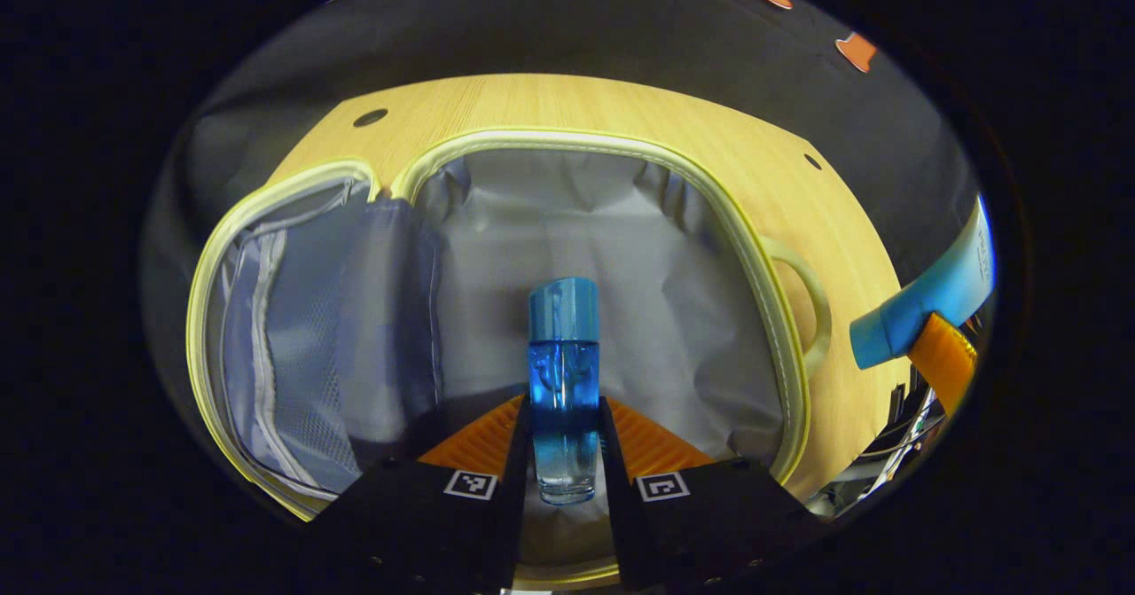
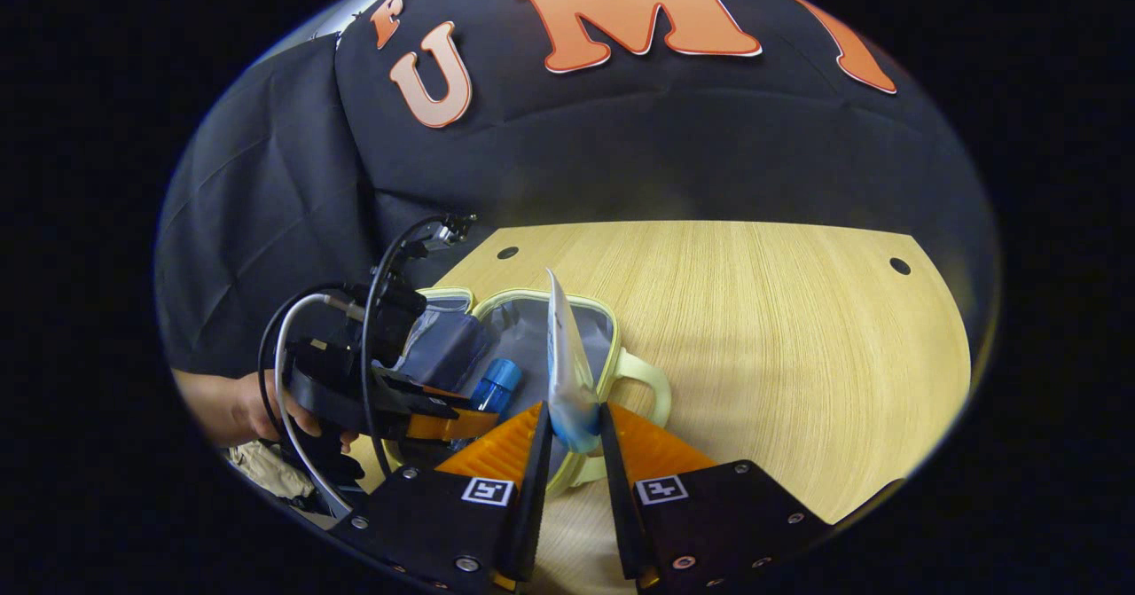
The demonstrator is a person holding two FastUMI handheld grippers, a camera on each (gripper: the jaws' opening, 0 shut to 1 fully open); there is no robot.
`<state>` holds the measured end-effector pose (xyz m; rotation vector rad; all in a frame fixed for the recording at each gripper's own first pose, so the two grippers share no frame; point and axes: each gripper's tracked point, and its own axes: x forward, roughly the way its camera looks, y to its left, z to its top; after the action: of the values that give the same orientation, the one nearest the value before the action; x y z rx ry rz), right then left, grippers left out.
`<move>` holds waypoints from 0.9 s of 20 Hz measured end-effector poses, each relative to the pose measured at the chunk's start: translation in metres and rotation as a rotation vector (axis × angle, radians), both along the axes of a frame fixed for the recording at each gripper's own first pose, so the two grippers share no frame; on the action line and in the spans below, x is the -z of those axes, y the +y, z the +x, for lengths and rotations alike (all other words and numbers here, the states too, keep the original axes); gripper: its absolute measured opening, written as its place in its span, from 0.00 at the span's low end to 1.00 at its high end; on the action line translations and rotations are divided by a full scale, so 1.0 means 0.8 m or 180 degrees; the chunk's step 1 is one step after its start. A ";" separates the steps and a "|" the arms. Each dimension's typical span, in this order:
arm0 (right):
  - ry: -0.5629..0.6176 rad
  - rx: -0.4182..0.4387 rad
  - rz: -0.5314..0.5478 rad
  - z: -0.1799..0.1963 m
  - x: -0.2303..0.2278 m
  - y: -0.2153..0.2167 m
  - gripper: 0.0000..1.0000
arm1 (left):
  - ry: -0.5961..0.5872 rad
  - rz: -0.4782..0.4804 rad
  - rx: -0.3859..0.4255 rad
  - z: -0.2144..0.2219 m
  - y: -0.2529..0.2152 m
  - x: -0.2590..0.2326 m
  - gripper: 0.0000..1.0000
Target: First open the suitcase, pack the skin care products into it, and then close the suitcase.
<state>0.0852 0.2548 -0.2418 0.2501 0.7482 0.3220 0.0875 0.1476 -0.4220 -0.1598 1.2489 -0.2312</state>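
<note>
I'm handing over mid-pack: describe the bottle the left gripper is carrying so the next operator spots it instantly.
On the wooden table lies the open suitcase with grey lining. Above that lining, the left gripper holds a blue bottle: clear blue glass, solid blue cap, unlike the flat white tube in the right gripper.

Clear glossy glass bottle with shiny plastic cap, crinkled grey cloth lining in the suitcase, mesh pocket, matt wood-grain table
</note>
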 end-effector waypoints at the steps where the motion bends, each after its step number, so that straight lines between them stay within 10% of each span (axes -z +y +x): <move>1: 0.0018 0.0004 0.0000 0.002 0.002 0.004 0.36 | 0.0040 0.0003 -0.0051 -0.001 0.005 0.005 0.42; 8: 0.0272 -0.0042 0.0043 0.010 0.030 0.029 0.36 | -0.0084 -0.0156 -0.0125 0.011 0.001 -0.004 0.47; 12: 0.0401 -0.0098 0.0098 0.016 0.042 0.053 0.36 | -0.0401 -0.0348 -0.0254 0.010 0.014 -0.044 0.79; 18: 0.0702 -0.0173 0.0108 0.013 0.072 0.079 0.36 | -0.0953 -0.0432 -0.0701 0.008 0.092 -0.128 0.92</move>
<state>0.0954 0.3176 -0.2995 0.3009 0.9687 0.3626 0.0937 0.2212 -0.3193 -0.3643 0.9098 -0.1426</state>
